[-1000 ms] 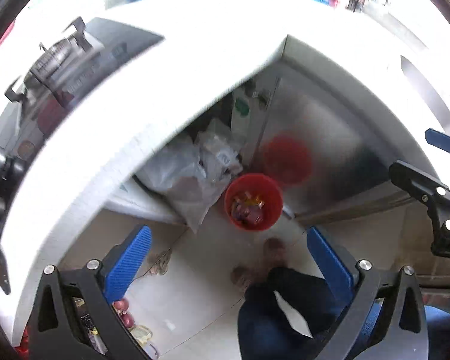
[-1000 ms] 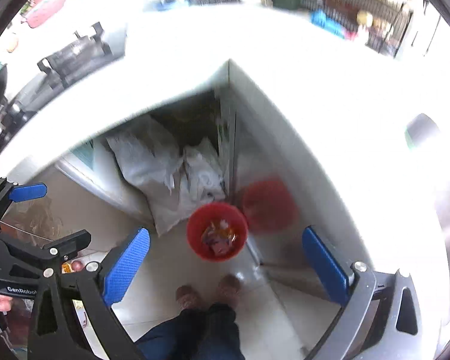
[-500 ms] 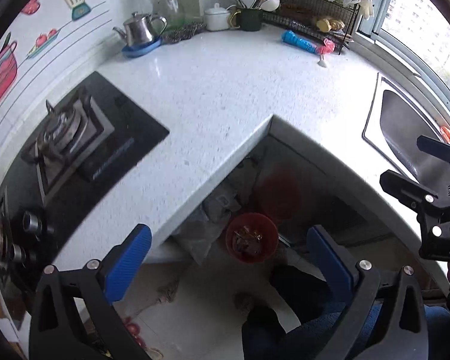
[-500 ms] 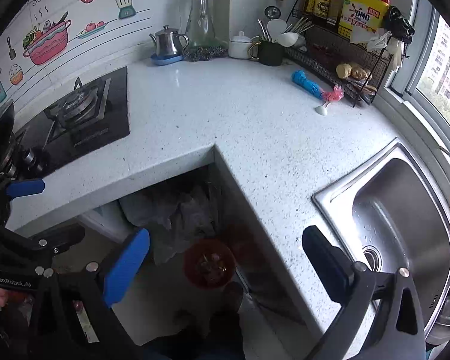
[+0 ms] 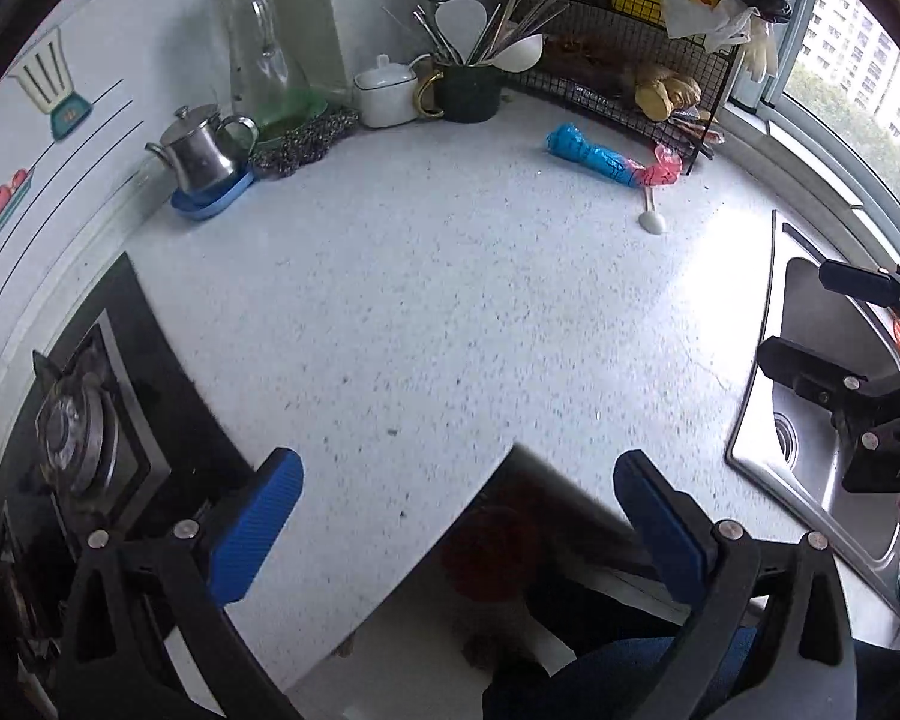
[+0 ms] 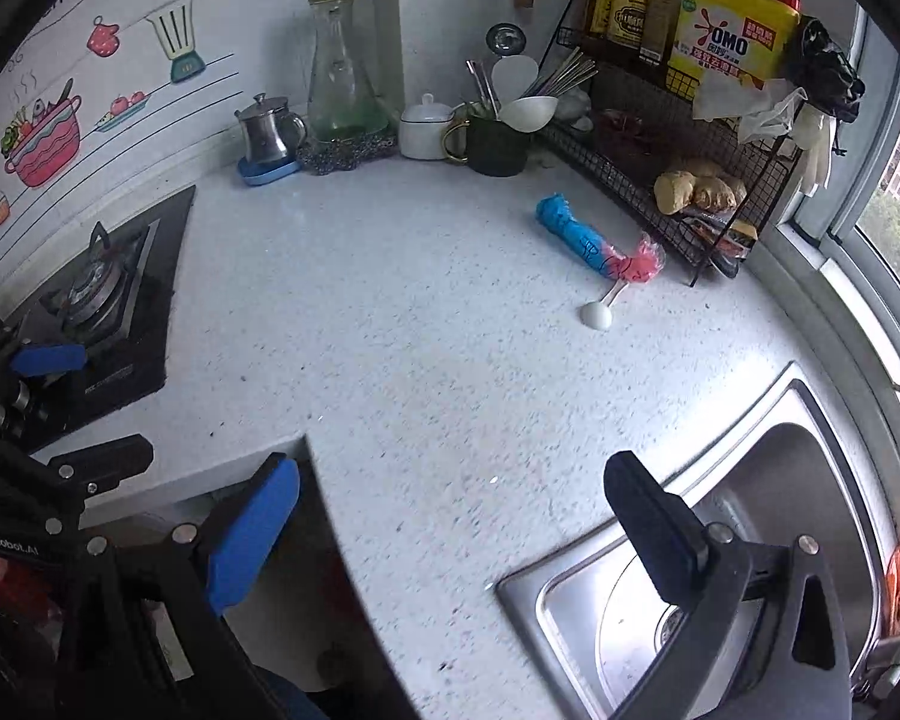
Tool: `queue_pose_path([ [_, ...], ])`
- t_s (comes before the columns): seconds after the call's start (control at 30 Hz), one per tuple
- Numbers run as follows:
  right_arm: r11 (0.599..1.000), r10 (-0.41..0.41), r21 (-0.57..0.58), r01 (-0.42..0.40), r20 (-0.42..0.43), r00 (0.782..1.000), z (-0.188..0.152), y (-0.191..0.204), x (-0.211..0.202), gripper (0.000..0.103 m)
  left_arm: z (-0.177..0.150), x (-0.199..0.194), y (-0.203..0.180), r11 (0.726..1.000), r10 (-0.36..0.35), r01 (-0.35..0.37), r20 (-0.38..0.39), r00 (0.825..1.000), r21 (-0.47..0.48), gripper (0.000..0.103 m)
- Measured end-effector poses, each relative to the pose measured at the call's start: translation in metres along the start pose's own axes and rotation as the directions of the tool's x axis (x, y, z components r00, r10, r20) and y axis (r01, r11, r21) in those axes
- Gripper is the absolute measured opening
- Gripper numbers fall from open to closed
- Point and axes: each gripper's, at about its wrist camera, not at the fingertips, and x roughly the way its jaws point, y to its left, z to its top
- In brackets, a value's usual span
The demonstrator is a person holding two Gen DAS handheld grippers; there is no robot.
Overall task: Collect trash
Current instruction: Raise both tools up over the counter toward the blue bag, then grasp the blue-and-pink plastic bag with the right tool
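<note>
A crumpled blue and pink wrapper [image 5: 612, 159] [image 6: 594, 246] lies on the white speckled counter near the wire rack. A small white plastic spoon [image 5: 652, 216] [image 6: 597, 312] rests just in front of it. The red trash bin [image 5: 486, 552] shows dimly below the counter's inner corner. My left gripper [image 5: 459, 516] hovers open over the counter's front edge, nothing between its blue pads. My right gripper [image 6: 450, 516] is also open and empty, above the counter beside the sink. Both are far from the wrapper.
A gas hob [image 6: 99, 294] sits at the left and a steel sink [image 6: 750, 570] at the right. A kettle [image 6: 267, 132], glass carafe [image 6: 339, 78], white pot [image 6: 426, 129], utensil mug [image 6: 498, 144] and wire rack [image 6: 690, 180] line the back. A person's legs [image 5: 600, 672] stand below.
Both grippers have lifted and tilted up from the red bin on the floor to the countertop. The wrapper and spoon have come into view. Both stayed open.
</note>
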Motion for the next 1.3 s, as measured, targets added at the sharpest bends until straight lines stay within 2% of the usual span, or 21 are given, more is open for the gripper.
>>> queue_pose_path([
  [0.13,0.999,0.041,-0.027,-0.041,-0.023,0.999,0.029,-0.025,0.018,0.102,0.045,0.023,-0.01,1.0,-0.007,0.007,-0.019,1.0,0.016,0.103],
  [0.3,0.997,0.034,-0.072,-0.035,-0.016,0.999,0.066,-0.052,0.04,0.102,0.095,0.056,-0.019,1.0,0.003,-0.001,-0.054,0.999,0.026,0.103],
  [0.4,0.998,-0.001,-0.07,0.0,-0.015,1.0,0.088,-0.073,0.059,0.102,0.117,0.074,-0.027,0.999,0.015,-0.012,-0.066,0.998,0.036,0.103],
  [0.57,0.997,0.033,-0.063,-0.035,-0.045,0.998,0.114,-0.099,0.095,0.102,0.147,0.102,-0.033,1.0,-0.001,0.003,-0.093,0.996,0.019,0.103],
  [0.83,0.976,0.054,-0.204,-0.076,-0.109,0.992,0.139,-0.104,0.157,0.1,0.177,0.141,-0.037,1.0,-0.01,0.007,-0.138,0.99,-0.023,0.103],
  [1.07,0.968,0.069,-0.229,-0.105,-0.159,0.985,0.148,-0.104,0.196,0.078,0.186,0.158,-0.038,0.999,-0.012,0.007,-0.173,0.985,-0.032,0.103],
  [1.13,0.966,0.07,-0.234,-0.11,-0.172,0.983,0.148,-0.106,0.203,0.076,0.187,0.161,-0.039,0.999,-0.015,0.008,-0.177,0.984,-0.039,0.103],
  [1.2,0.965,0.07,-0.235,-0.119,-0.204,0.976,0.147,-0.108,0.212,0.064,0.187,0.163,-0.04,0.999,-0.014,0.007,-0.181,0.983,-0.04,0.103],
  [1.23,0.965,0.062,-0.234,-0.114,-0.22,0.973,0.146,-0.11,0.215,0.05,0.187,0.163,-0.041,0.999,-0.014,0.007,-0.182,0.983,-0.038,0.103],
  [1.3,0.967,0.081,-0.22,-0.131,-0.223,0.971,0.145,-0.113,0.214,0.035,0.187,0.161,-0.042,0.999,-0.024,0.017,-0.179,0.984,-0.041,0.103],
])
